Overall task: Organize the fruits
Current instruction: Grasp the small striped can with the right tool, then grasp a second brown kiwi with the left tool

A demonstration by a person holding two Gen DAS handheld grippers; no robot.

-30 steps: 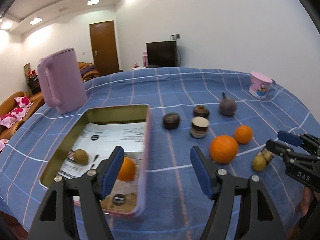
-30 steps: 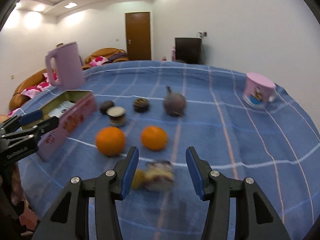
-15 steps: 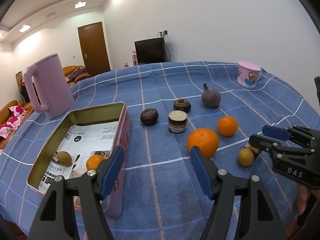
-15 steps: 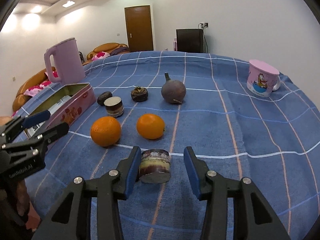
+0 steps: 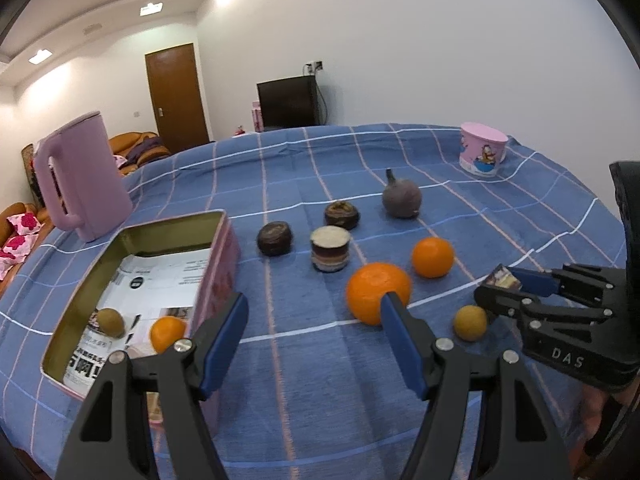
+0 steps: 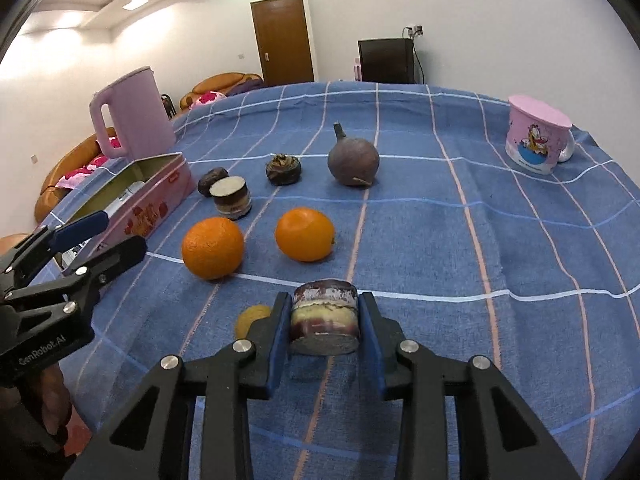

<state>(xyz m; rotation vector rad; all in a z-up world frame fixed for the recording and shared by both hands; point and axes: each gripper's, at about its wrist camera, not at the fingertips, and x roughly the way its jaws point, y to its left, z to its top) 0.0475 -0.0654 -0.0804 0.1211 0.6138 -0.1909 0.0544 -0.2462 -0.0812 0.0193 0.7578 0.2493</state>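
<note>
Item: cut fruit chunk (image 6: 325,322), axis upright, clamped between the fingers of the right gripper (image 6: 324,330) just above the surface (image 6: 480,240); destination tin (image 5: 168,240) lies to its left, nearer the left gripper (image 5: 316,344), which is wide apart and holds nothing.

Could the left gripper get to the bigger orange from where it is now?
Probably yes. The left gripper is open and empty, and the bigger orange sits just ahead on bare cloth, with nothing between. The right gripper, shut on a cut fruit piece, stays off to the side.
</note>
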